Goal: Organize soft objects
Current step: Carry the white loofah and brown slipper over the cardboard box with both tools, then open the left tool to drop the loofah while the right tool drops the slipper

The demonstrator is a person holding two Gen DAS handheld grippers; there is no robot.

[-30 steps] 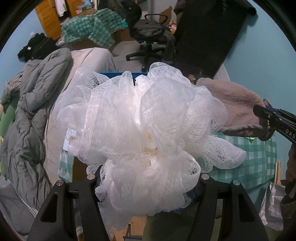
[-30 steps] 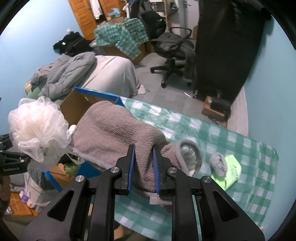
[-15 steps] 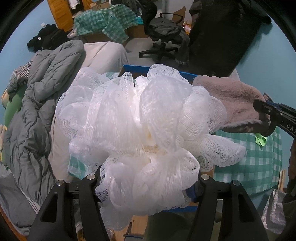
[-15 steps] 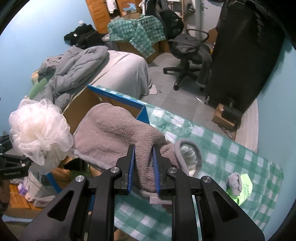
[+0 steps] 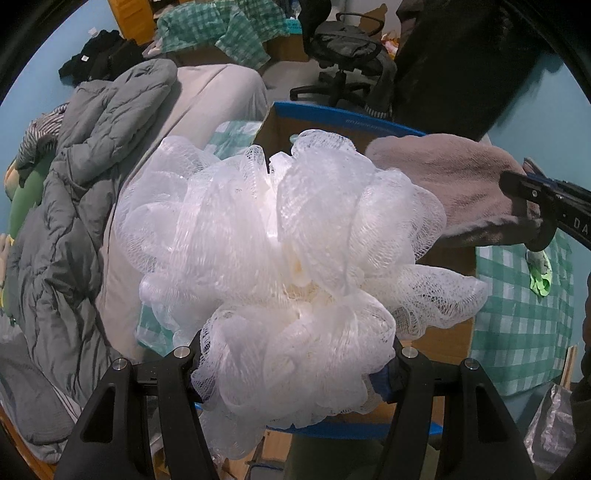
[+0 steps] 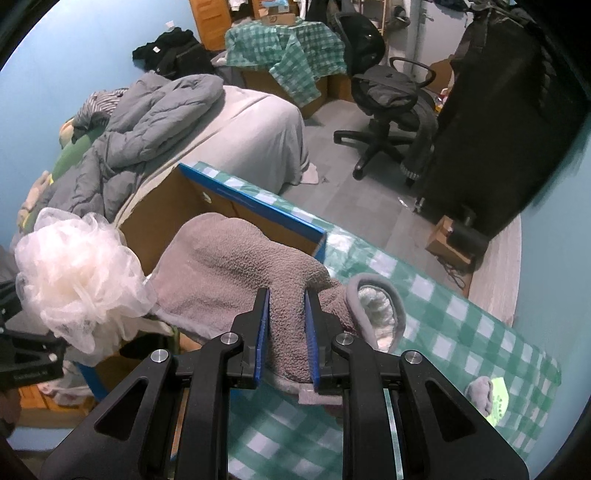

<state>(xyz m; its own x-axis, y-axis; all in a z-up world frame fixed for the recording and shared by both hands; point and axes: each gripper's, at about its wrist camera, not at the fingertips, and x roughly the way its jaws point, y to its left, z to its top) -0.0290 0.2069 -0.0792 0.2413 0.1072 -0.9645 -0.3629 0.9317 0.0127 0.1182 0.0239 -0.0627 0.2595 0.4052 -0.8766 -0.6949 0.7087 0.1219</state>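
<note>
Nearing cardboard box (image 6: 166, 206), loofah (image 5: 288, 251), slipper (image 6: 236, 273) gripped

Both wrist cams steeply down, close-up; shared cardboard box (image 5: 454, 347) (image 6: 170, 206), probably.

Walls (image 6: 92, 48): pale blue, at 9 and 3 o'clock. Floor (image 6: 354, 199): grey, at centre. Bed (image 6: 255, 122): light grey cover, 10 o'clock, with a grey quilted duvet (image 6: 155, 122) heaped on it. Office chair (image 6: 384, 107): black, on castors, 1 o'clock, draped with dark clothing. Wooden door (image 6: 210, 22): orange-brown, 12 o'clock. Green checked cloth (image 6: 288, 44) over cardboard boxes, 12 o'clock. Large black cabinet-like form (image 6: 498, 122), 2 o'clock; its nature cannot be told. Table (image 6: 461, 332): green-and-white checked cover, 4 o'clock. Light: dim, cool.
</note>
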